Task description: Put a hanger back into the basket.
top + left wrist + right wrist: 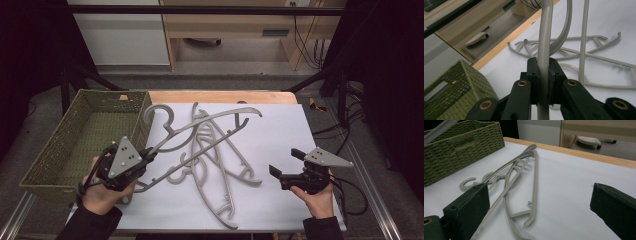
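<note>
Hanger [200, 131] clamped in left gripper [150, 152], lifted near the table's left edge; next: swing it over the basket [60, 150]. Right gripper [284, 162] gapes empty.

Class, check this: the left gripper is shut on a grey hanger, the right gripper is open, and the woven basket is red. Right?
Not quite. The woven basket is green, not red, as the high view shows. The left gripper is indeed shut on a grey hanger, and the right gripper is open.
</note>
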`<state>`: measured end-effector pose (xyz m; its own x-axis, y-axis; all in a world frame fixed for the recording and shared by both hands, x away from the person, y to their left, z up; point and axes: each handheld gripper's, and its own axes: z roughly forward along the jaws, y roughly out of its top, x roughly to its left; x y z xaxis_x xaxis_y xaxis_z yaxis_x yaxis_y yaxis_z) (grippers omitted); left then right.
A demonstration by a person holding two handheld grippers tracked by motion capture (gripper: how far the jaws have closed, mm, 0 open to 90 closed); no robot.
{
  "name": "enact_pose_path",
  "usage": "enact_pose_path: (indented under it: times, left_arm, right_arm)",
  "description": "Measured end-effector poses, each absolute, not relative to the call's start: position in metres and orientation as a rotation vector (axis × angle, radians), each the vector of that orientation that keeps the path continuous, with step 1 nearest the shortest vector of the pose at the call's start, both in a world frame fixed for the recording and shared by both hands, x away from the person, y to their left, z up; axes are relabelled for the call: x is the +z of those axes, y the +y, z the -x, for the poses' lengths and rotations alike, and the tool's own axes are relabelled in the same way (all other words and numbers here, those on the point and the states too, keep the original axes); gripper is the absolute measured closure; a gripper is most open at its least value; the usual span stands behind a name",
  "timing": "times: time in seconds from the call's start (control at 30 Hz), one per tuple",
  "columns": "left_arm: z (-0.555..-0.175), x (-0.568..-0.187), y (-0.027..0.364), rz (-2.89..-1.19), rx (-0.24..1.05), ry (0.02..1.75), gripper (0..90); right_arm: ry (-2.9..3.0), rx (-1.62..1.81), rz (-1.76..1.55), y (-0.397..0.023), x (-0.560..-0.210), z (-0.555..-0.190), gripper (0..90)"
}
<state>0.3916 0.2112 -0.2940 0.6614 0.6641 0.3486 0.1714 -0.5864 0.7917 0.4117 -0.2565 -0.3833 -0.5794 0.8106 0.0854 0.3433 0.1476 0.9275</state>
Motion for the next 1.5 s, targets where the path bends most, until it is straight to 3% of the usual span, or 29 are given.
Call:
enact_pose_path:
  times: [0.63, 1.5]
  left_arm:
    - [-0.434, -0.25, 0.272, -2.111, 0.903, 0.752, 81.9]
    - [-0.468, -0.28, 0.373, -2.117, 0.989, 1.006, 81.8]
  right_arm:
    - [1.984, 1.405, -1.123, -0.257, -0.387, -0.413, 2.0]
    - [1.997, 1.396, -1.125, -0.256, -0.388, -0.414, 1.8]
